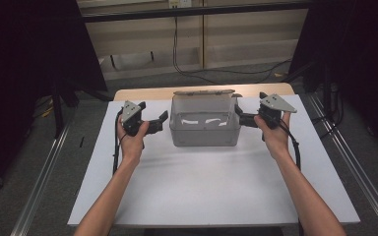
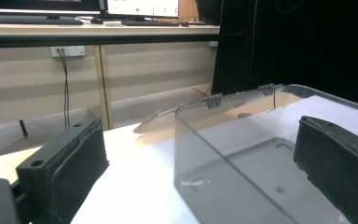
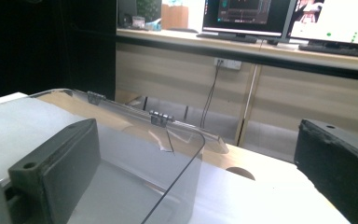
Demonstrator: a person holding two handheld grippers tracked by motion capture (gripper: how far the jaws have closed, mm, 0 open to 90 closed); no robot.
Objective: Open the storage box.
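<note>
High view: clear plastic box [image 1: 204, 129] at table [image 1: 202, 187] centre-rear, hinged lid [image 1: 204, 92] folded open behind it. Left tongs [image 1: 163, 119] wide, one jaw inside box's left wall, other outside. Right tongs [image 1: 238, 116] wide, straddling right wall likewise. Judged step: clamp both side walls. Close both sides together, evenly; seat pads low on wall; grip lightly, thin plastic may flex or slip.

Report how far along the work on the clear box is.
Done: the clear box has its lid swung open. In hand: the left gripper and right gripper, both open, straddle its side walls. Left: closing on the walls and moving it.
</note>
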